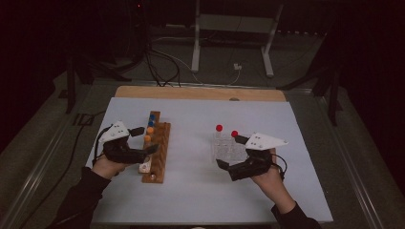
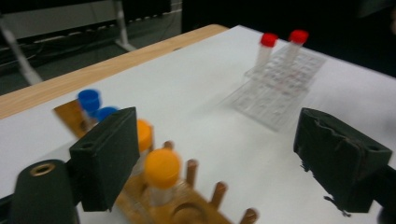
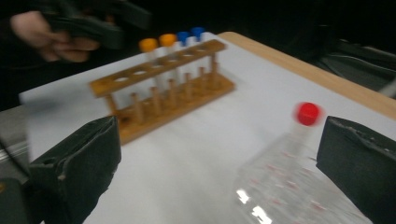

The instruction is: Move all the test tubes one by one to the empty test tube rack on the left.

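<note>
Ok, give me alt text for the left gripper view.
Two open black jaws frame a white table, nothing between them. Near the left one, a wooden tube rack holds orange-capped tubes and blue-capped tubes; farther off stands a clear rack with two red-capped tubes.

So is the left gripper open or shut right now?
Open. In its own view, the left gripper has its jaws wide apart with nothing between the pads; the orange-capped tube stands in the wooden rack near its left jaw.

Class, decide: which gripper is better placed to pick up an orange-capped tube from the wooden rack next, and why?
Probably the left gripper: it sits open right at the wooden rack, beside the orange-capped tubes. The right gripper is open over at the clear rack.
</note>
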Available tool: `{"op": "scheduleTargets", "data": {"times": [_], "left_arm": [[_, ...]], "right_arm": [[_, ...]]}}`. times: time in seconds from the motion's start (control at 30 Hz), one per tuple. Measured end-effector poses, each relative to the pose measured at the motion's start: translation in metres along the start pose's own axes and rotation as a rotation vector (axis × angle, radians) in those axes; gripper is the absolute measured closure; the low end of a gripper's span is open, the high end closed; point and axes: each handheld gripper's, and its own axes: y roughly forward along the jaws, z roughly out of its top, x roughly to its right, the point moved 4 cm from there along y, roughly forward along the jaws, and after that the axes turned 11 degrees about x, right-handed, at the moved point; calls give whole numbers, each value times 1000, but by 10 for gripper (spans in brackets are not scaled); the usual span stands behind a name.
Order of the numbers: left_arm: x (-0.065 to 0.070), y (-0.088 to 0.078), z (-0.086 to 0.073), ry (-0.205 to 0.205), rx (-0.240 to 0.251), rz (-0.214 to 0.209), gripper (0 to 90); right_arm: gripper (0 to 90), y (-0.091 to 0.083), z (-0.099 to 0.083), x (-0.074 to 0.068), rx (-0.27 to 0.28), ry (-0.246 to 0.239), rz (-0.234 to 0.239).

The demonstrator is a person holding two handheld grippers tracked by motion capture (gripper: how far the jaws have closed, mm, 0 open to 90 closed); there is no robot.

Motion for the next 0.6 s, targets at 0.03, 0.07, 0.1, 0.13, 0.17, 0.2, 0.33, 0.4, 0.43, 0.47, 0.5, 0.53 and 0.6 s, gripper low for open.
{"op": "scheduleTargets", "data": {"times": [0.03, 0.07, 0.1, 0.13, 0.17, 0.2, 0.33, 0.4, 0.43, 0.47, 0.5, 0.53, 0.6], "left_arm": [[2, 0, 1, -2, 1, -11, 70], [4, 1, 2, -9, 1, -30, 45], [6, 1, 3, -10, 2, -45, 20], [8, 2, 3, -5, 4, -49, 19], [9, 2, 4, -5, 7, -55, 18], [11, 2, 5, -5, 8, -65, 17], [17, 3, 7, 5, 16, -78, 14], [19, 3, 9, 5, 22, -92, 14], [20, 4, 9, 12, 21, -85, 14], [20, 4, 9, 9, 22, -91, 14], [21, 4, 10, 10, 23, -92, 14], [21, 4, 10, 12, 23, -88, 14], [22, 5, 10, 13, 22, -91, 14]], "right_arm": [[0, -1, -1, 4, -2, 7, -13], [0, -2, -2, 9, -3, 8, -29], [0, -3, -3, 13, -6, 10, -44], [0, -4, -5, 19, -9, 17, -63], [0, -5, -8, 24, -13, 26, -75], [0, -5, -10, 27, -18, 29, -89], [60, -2, -23, 42, -57, 44, -157], [66, 1, -30, 49, -78, 53, -183], [82, 2, -34, 51, -87, 56, -187], [119, 4, -37, 54, -93, 57, -199], [170, 6, -39, 56, -98, 61, -202], [177, 8, -43, 59, -107, 66, -207], [284, 12, -47, 61, -121, 66, -217]]}}
